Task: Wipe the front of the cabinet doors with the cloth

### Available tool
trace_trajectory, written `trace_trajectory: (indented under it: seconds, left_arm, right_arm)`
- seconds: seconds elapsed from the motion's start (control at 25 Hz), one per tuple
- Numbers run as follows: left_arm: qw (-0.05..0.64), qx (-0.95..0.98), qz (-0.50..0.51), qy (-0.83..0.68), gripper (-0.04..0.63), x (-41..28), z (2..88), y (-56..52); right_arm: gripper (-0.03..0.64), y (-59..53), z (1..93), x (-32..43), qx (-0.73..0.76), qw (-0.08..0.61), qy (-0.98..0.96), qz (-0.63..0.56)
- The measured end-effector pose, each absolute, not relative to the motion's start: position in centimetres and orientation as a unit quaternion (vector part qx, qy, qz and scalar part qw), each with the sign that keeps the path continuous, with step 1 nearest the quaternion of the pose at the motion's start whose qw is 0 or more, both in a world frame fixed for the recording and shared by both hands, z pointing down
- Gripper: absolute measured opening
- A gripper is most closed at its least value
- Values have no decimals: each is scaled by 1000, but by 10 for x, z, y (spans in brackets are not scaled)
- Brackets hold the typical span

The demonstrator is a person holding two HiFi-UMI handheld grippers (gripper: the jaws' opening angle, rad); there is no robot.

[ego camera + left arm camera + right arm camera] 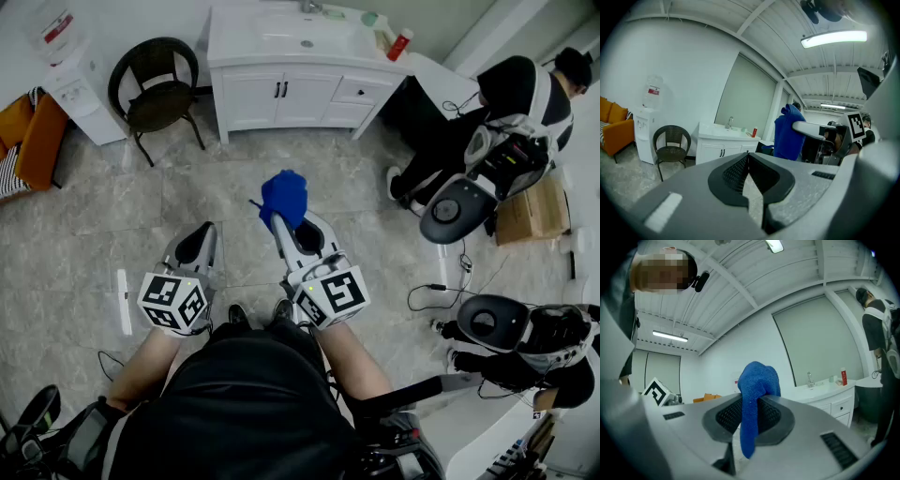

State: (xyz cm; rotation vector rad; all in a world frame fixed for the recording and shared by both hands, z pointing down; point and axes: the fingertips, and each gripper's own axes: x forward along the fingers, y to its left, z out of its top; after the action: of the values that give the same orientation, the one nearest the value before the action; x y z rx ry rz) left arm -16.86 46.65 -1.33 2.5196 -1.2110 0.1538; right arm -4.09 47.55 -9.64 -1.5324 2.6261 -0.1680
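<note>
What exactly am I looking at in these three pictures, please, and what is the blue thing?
No robot here: a person holds a two-jaw tool in each hand. The head view looks down from a camera on that person's head at a tiled floor. The other two views come from cameras riding on each tool, looking along its jaws. The left hand-held gripper is shut and empty. The right hand-held gripper is shut on the blue cloth. Ahead stands the white cabinet, away from both, with a dark chair beside it.
</note>
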Motion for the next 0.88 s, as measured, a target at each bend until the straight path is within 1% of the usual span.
trace_trajectory:
  seconds: [0.24,0.44,0.88]
  left_arm:
    - [171,885,64,-429,3,-124,-9,473]
    - [163,879,67,-442,3,-110,-11,471]
    - [132,863,55,-485,3,-77,-28,449]
  right_arm:
    - [49,481,-85,0,-497,50,864,-64]
    - [49,487,-92,16,-490,53,869,-31]
    - [49,458,-71,74,-490,67,866,-68]
